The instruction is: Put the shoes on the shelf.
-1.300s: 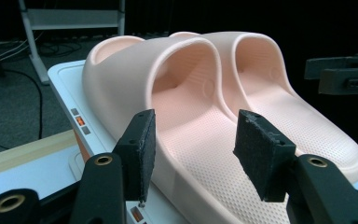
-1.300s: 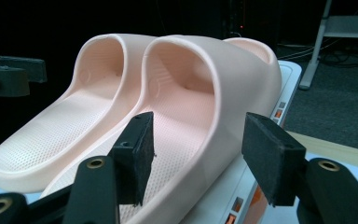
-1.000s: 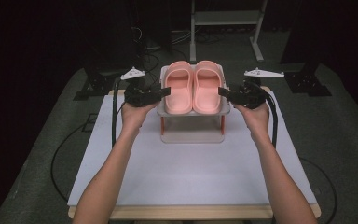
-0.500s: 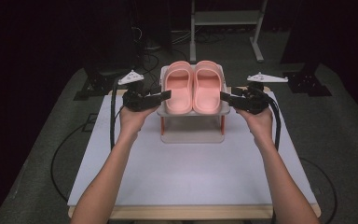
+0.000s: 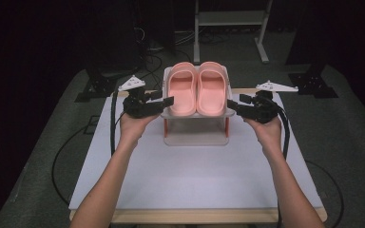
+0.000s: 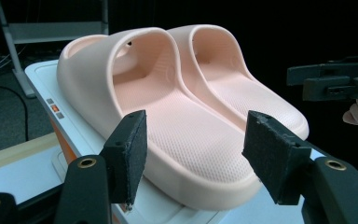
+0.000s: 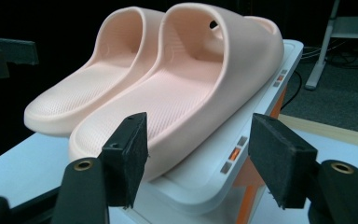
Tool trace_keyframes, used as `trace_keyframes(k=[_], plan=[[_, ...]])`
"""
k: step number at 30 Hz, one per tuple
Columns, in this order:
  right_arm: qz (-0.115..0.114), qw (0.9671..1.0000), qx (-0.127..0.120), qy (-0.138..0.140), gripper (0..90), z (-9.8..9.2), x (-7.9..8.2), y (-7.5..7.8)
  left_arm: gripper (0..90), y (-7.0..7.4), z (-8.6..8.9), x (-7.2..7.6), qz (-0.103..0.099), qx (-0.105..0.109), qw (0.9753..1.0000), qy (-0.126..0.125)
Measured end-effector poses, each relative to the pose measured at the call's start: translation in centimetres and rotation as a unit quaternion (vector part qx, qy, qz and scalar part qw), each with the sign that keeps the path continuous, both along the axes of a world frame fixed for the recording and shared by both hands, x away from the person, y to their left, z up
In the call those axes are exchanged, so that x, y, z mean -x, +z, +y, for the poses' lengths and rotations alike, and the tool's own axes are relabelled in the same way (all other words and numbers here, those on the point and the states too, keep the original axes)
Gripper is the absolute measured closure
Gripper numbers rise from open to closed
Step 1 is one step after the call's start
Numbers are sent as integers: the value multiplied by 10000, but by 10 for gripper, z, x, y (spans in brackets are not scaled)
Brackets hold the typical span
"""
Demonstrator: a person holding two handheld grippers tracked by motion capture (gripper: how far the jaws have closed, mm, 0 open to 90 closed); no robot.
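I have drawn both grippers slightly back from the rack (image 5: 196, 137): left gripper (image 5: 167, 101) and right gripper (image 5: 232, 105) now sit lower, nearer me.

We lose far slipper (image 6: 242, 88) behind near slipper (image 6: 168, 126) in left gripper view. Rack (image 5: 196, 124) lower level shadowed under top shelf in high view; contents unreadable. Small grey-orange marks (image 7: 233, 154) on rack edge too small to read. Left tool (image 6: 191, 158) and right tool (image 7: 196, 158) bodies cut by bottom edges. Counter (image 5: 195, 175) near edge partly cut. Background beyond counter too dark to make out.
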State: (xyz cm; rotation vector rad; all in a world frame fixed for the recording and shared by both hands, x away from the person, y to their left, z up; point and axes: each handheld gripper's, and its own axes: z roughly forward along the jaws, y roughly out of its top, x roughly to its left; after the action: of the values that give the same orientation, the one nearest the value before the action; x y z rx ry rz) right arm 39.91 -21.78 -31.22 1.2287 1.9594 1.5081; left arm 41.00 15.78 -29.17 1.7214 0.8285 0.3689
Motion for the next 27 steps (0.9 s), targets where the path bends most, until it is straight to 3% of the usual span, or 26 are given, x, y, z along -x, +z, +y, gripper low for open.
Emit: trace_keyframes(k=[14, 18, 27], plan=[[-32, 9999, 35, 108, 334, 3, 16, -7, 353, -10, 4, 18, 23, 74, 10000, 16], [116, 9997, -59, 224, 325, 3, 19, -10, 341, -13, 4, 23, 58, 128, 9999, -16], [86, 9998, 13, 184, 311, -1, 31, -19, 322, -21, 4, 34, 44, 128, 9999, -30]])
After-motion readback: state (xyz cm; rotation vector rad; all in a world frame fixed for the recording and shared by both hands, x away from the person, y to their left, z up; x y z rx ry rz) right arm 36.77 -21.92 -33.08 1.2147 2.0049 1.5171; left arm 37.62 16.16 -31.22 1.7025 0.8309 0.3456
